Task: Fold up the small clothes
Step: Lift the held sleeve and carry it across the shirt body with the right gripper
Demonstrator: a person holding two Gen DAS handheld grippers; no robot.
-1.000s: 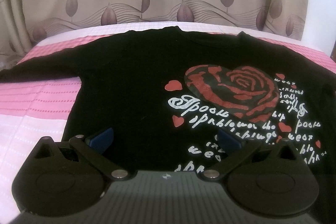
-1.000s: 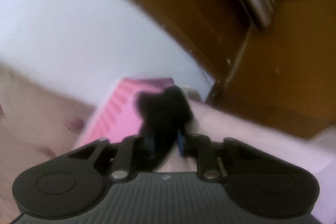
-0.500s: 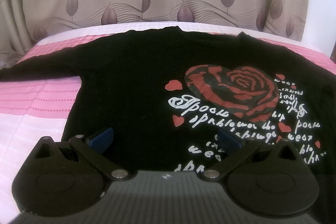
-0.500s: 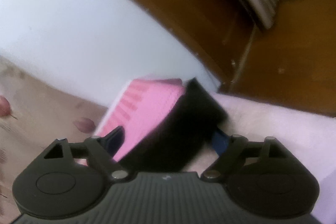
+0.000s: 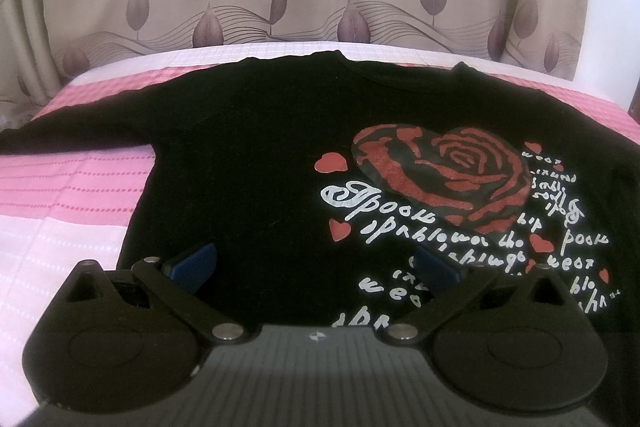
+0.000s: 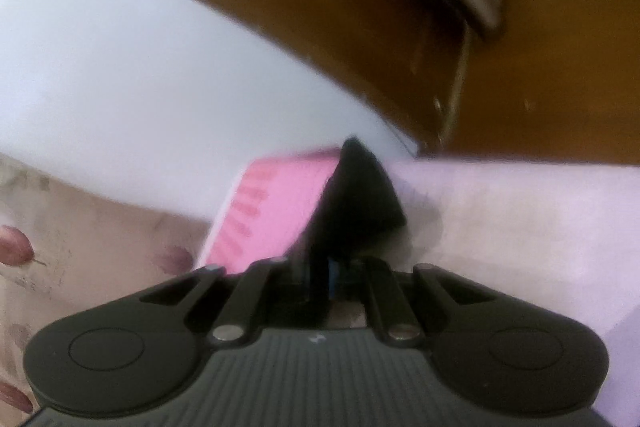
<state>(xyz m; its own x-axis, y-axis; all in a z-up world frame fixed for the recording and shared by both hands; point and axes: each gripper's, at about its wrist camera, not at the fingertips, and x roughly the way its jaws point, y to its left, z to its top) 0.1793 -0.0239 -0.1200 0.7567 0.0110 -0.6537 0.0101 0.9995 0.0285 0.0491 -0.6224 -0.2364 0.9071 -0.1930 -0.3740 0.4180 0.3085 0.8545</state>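
Black shirt (image 5: pixel 248 163) flat on bed (image 5: pixel 60 211), sleeve toward 9 o'clock. Soft, light, limp; pinch edges, seams. Left claw (image 5: pixel 314 261) released over hem. Right claw (image 6: pixel 332 275) clenched on shirt's far sleeve.

the left gripper (image 5: pixel 314 261) points downward at a slant, its blue-padded fingers (image 5: pixel 192 259) spread wide with nothing pinched between them. the right gripper (image 6: pixel 326 275) points only a little below level, its jaws drawn together until the pads nearly meet, clamping a fold of the black shirt (image 6: pixel 356 203) that rises ahead of the fingertips.
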